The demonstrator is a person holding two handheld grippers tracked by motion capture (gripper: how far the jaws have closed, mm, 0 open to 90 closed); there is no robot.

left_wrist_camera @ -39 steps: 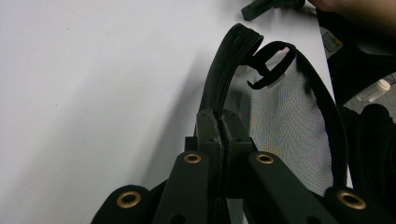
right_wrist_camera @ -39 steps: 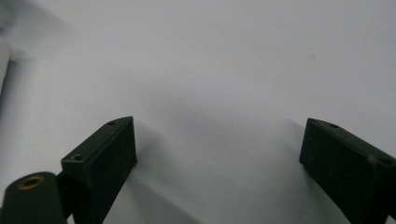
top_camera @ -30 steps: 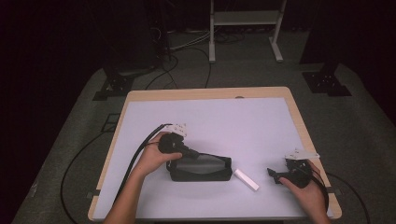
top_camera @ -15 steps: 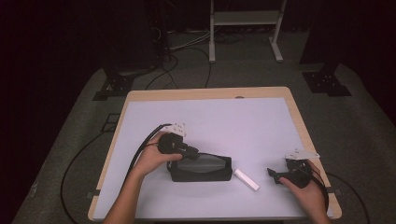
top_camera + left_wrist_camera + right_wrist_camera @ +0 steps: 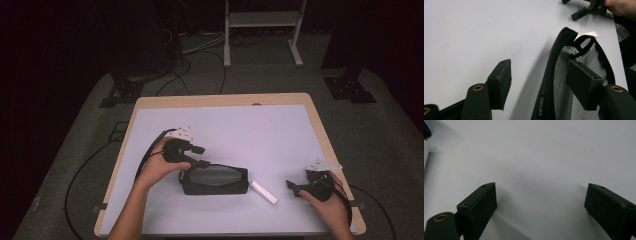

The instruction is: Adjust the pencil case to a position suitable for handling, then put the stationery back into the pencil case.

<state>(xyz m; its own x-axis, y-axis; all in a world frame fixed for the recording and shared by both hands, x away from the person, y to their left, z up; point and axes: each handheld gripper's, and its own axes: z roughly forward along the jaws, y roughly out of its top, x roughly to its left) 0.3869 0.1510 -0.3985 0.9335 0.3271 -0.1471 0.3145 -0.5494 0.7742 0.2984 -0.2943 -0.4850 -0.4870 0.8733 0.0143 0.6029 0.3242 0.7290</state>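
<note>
Scene: as we look down from the high view, we see a table (image 5: 150,107) with a pale sheet over its top, and a person's two forearms coming in from the near edge, one gripper in each hand.

Left gripper (image 5: 196,162): we see its jaws spread apart at the near-left end of the black pouch (image 5: 215,180). In the left gripper view (image 5: 539,87) one jaw stands over bare table and the other over the pouch's open mouth, so the zipped rim of the pouch (image 5: 551,75) runs up between them; we cannot tell whether either pad touches it.

Left hand (image 5: 162,162): we see it wrapped round the gripper's body, with the cable looping off behind it toward the table's left edge.

Pouch: we find it lying flat directly ahead of and under the left gripper, its grey lining showing through the open top, a small label with pale letters on the rim near the jaws, and a looped pull tab at the far end.

White stick (image 5: 263,192): we see a short white piece lying just beyond the far end of the pouch, between the two grippers; its tip peeks out past the pouch (image 5: 589,33) in the left gripper view.

Right gripper (image 5: 294,188): we see its jaws wide apart (image 5: 541,202) over bare table, holding nothing, pointed toward the white stick and a short way off it.

Right hand (image 5: 325,205): we see it gripping the handle near the table's near-right corner.
</note>
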